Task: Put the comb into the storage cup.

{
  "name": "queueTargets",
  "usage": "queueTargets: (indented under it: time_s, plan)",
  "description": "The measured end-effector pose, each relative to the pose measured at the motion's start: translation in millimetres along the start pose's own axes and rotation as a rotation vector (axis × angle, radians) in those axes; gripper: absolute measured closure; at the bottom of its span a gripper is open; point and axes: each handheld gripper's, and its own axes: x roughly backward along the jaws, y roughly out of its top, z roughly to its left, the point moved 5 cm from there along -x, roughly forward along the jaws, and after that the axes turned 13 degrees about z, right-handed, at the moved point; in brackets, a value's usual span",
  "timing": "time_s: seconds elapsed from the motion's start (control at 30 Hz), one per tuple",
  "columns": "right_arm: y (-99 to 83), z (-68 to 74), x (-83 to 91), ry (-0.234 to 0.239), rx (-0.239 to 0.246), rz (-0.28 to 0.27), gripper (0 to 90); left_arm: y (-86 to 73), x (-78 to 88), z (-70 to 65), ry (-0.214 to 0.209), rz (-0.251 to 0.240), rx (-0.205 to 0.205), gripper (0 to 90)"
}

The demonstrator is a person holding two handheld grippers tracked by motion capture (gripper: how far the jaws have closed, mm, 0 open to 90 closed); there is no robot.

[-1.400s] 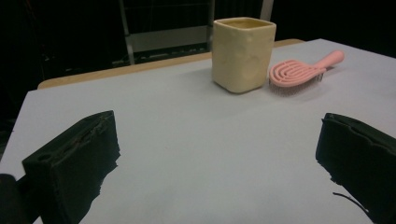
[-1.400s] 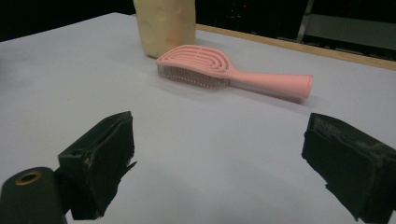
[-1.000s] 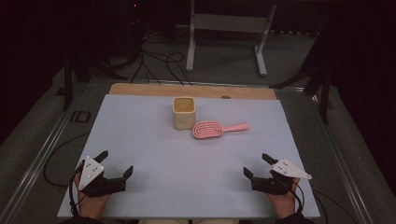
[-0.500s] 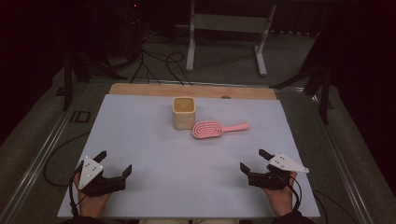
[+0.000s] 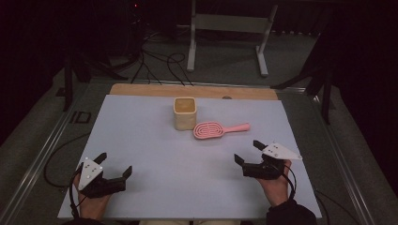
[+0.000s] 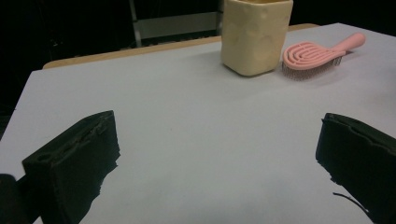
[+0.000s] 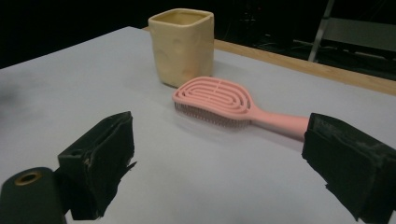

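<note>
The left gripper (image 5: 114, 165) sat low at the near left of the white table (image 5: 141, 136), its jaws spread wide with nothing between them. The right gripper (image 5: 247, 153) hovered at the near right, jaws likewise wide and empty, pointed toward the pink hairbrush (image 5: 218, 129). The brush lay flat near the table's middle, bristles down, handle pointing right, its head just beside a cream square cup (image 5: 185, 113) that stood upright. In the right gripper view the brush (image 7: 224, 103) lay ahead of the jaws, apart from them.
</note>
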Motion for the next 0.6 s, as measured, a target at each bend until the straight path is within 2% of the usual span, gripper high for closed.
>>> queueTargets:
  time_s: [0.43,0.6]
  plan:
    - [16.1,1.4,-13.7,0.0,-0.002,0.028,9.1,0.3,-1.6,-0.4,0.0,-0.001,-0.002,0.3]
    - [20.0,-1.3,-19.9,0.007,-0.052,0.02,9.1,-0.1,-2.3,-0.4,0.002,0.003,-0.004,0.2]
